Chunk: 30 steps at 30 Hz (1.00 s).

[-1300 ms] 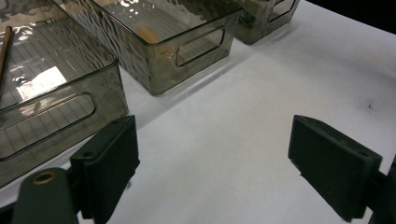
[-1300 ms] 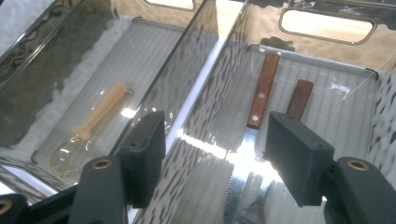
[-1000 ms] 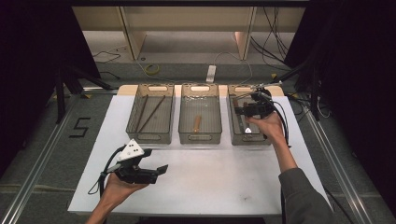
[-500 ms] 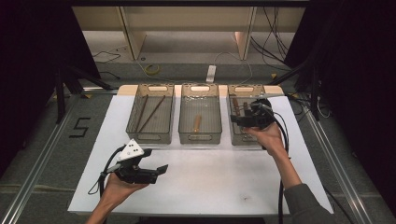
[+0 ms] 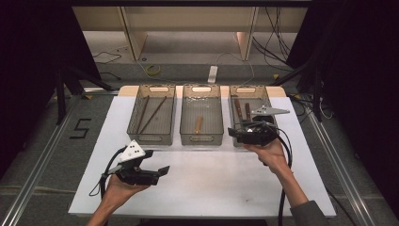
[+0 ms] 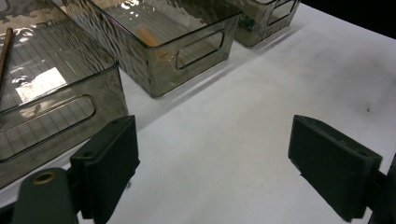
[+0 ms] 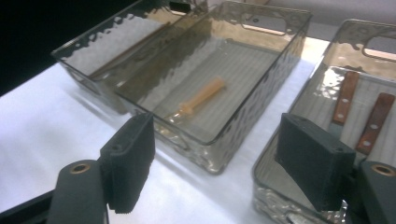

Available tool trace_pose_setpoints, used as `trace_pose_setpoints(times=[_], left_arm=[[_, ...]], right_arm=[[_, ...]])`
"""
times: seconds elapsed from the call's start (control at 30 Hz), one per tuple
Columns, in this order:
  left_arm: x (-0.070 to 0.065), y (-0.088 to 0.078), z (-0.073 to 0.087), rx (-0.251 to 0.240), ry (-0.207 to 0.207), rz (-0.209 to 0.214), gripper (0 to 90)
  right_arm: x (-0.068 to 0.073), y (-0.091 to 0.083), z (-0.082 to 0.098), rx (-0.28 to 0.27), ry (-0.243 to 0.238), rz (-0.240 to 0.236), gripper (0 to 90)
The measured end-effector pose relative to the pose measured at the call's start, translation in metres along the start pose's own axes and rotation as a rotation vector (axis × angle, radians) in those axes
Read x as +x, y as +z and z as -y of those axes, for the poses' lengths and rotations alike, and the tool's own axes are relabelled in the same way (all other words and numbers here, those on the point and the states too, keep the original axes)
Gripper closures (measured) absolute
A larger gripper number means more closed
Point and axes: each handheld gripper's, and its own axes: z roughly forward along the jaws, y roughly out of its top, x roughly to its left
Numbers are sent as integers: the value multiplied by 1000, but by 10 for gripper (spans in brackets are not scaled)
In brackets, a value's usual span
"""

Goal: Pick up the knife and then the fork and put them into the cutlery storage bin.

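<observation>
Right gripper (image 5: 234,132) over the near end of the right bin (image 5: 268,95), jaws spread wide with nothing between them, having just been opening; the two brown-handled knives (image 7: 362,109) lie on that bin's floor, beyond the jaw tips. Left gripper (image 5: 162,172) held low over the near-left part of the white table (image 5: 211,183), jaws also wide apart and empty, well short of the bins. Middle bin (image 5: 201,139) holds one light wooden piece (image 5: 199,125), left bin (image 5: 152,138) two dark sticks (image 5: 147,114), all three bins in a row along the far edge; only writing readable is a black "5" (image 5: 80,128) on the floor left of the table.
</observation>
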Motion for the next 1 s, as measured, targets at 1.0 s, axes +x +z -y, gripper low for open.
trace_pose_setpoints(times=[1.0], left_arm=[[1,-3,2,-18,-22,17,154]], right_arm=[[27,-29,59,-107,-25,-102,282]])
